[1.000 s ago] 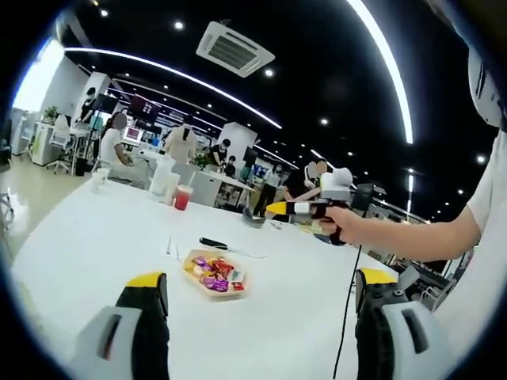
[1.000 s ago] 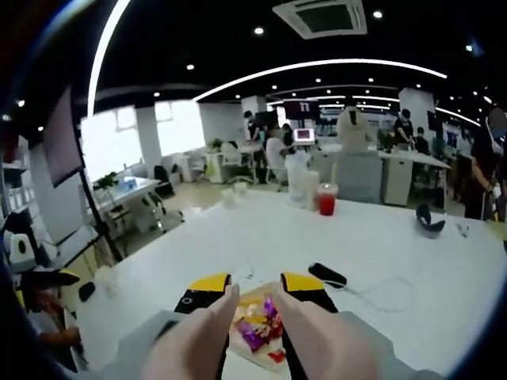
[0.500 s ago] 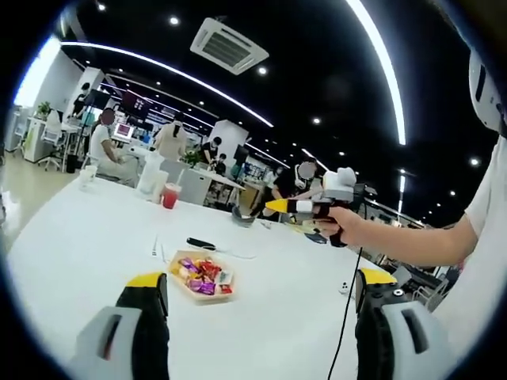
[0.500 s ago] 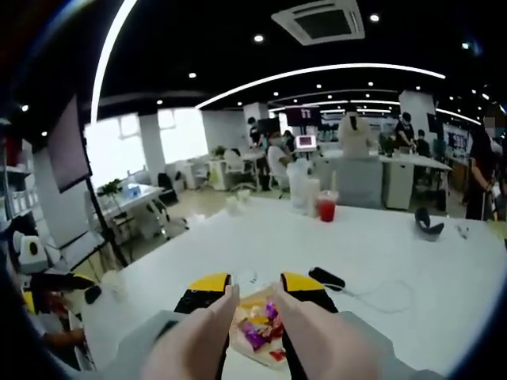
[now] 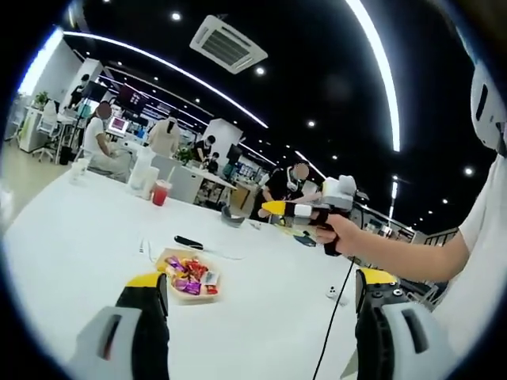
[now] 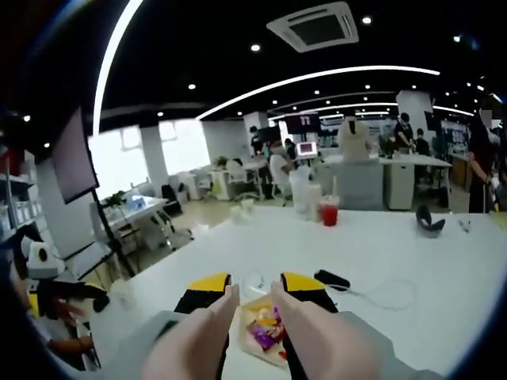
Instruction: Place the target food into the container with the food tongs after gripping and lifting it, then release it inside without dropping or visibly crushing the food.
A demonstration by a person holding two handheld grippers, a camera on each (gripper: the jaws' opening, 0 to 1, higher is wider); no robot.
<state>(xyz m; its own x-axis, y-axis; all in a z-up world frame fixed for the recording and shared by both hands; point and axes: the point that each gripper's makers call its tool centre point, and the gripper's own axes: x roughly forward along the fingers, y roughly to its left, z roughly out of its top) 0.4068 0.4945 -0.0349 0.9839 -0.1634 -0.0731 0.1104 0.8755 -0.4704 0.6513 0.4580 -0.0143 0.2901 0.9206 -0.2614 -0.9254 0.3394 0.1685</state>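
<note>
- Open-plan office behind; white counter (image 5: pixel 71 253) carries a tray of wrapped sweets (image 5: pixel 188 275) (near a red drink (image 5: pixel 160 192))
- left tool (image 5: pixel 257 294) gapes wide, empty; the tray sits past its left jaw
- right tool (image 6: pixel 257 286) is held aloft in a hand (image 5: pixel 337 233); its tongs (image 6: pixel 253 332) are parted above the tray

Both views look fwd, high over white table (image 5: pixel 71 237); share candy tray (image 5: pixel 188 275) (image 6: pixel 265 332).
</note>
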